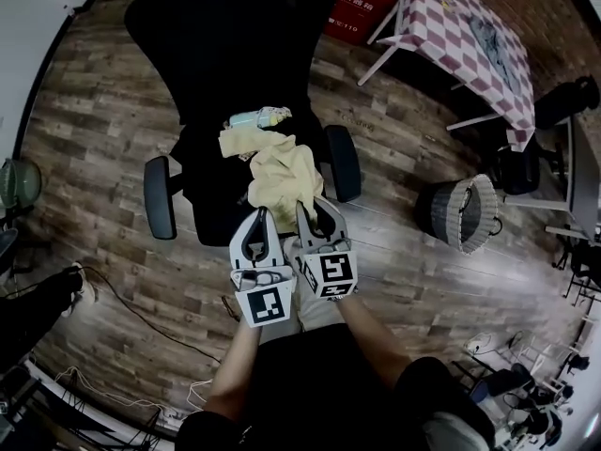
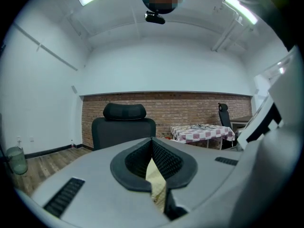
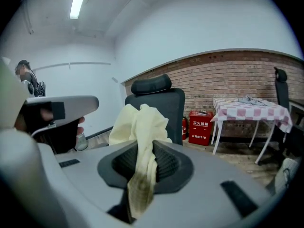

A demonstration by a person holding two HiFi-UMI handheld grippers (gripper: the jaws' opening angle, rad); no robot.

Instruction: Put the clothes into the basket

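basket [image 1: 439, 212], contents unclear, yellow cloth [image 1: 282, 172] pinched in left hand-held gripper [image 1: 258, 216], also in right hand-held gripper [image 1: 317, 210]

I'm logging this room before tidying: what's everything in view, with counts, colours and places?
garment: 1, pale yellow, held up over the chair seat
cloth: 1, pale yellow, on the seat, perhaps joined to the garment
bottle-like item: 1, pale blue, on the seat
office chair: 1, black, centre
basket: 1, grey woven, floor at right
table: 1, red-and-white check, upper right
box: 1, red, top edge
left gripper: 1, grey, shut on the garment
right gripper: 1, grey, shut on the garment
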